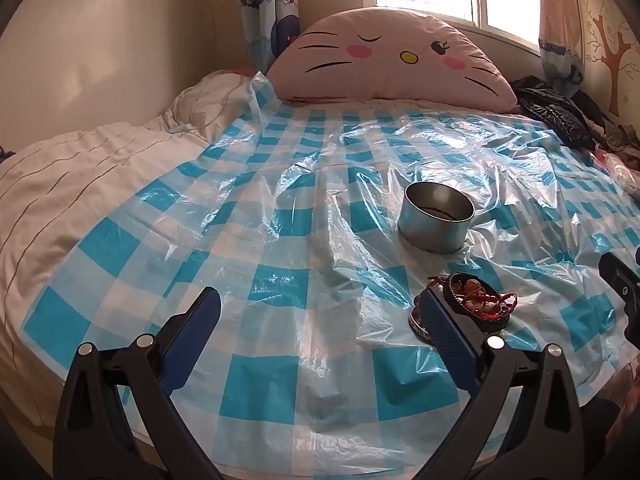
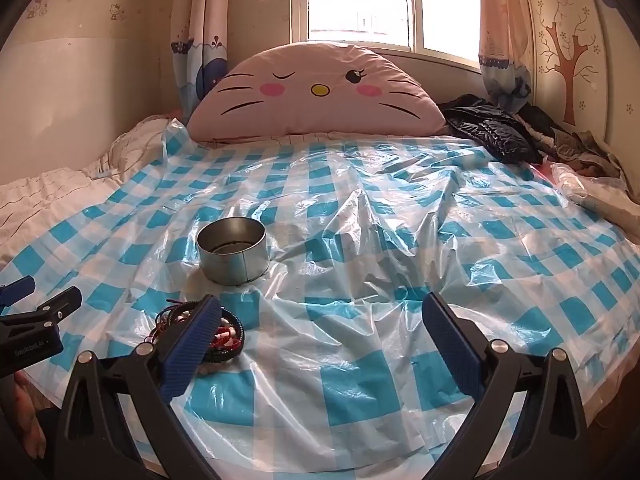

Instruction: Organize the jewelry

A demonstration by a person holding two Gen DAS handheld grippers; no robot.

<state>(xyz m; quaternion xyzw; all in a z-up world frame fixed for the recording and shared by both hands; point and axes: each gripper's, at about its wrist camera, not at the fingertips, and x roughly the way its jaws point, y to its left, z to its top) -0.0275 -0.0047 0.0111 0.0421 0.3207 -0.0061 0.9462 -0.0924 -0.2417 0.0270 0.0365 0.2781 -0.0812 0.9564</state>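
Note:
A pile of jewelry [image 1: 476, 304], dark bangles with red cords and beads, lies on the blue-checked plastic sheet [image 1: 280, 240]. It also shows in the right wrist view [image 2: 224, 332]. A round metal tin [image 1: 438, 216] stands open just behind it, also seen in the right wrist view [image 2: 233, 250]. My left gripper [image 1: 320, 312] is open and empty, its right finger beside the pile's left edge. My right gripper [image 2: 320, 320] is open and empty, its left finger over the pile's near side.
A pink cat-face pillow [image 2: 316, 92] leans at the head of the bed. Dark clothes [image 2: 496, 128] are heaped at the back right. White bedding [image 1: 80, 168] lies on the left. The left gripper shows at the right wrist view's left edge [image 2: 36, 320].

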